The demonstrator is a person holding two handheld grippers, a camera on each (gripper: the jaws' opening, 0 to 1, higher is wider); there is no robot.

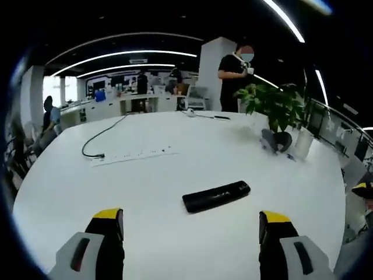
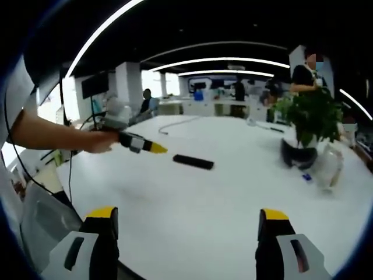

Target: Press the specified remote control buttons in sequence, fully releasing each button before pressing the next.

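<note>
Left gripper view: white table (image 1: 70, 192), round-edged, carrying one black remote control (image 1: 216, 196) lying flat toward the near edge, long axis slanted, well clear of every rim. Left gripper (image 1: 191, 236), jaws spread wide with yellow tips, nothing between them, hovering short of the remote. Also on the table: a black cable (image 1: 100, 137) and a white power strip (image 1: 135, 155) toward the far left edge, a potted plant (image 1: 274, 111) and a clear bottle (image 1: 302, 143) near the right edge. Person (image 1: 235, 73) standing beyond the far edge. Right gripper view: right gripper (image 2: 185, 233), jaws likewise wide apart and empty, held well back over the near edge; the left gripper enters from the left, yellow tip aimed at the remote and stopping just short of it. Risks, as judgement: the remote lies loose on a smooth top, so an off-centre or slanted push may slide or spin it rather than depress a button; a wide yellow tip may bridge two neighbouring buttons; button markings cannot be read from either view, so a wrong key is possible; a low approach may hide the remote from the camera.
</note>
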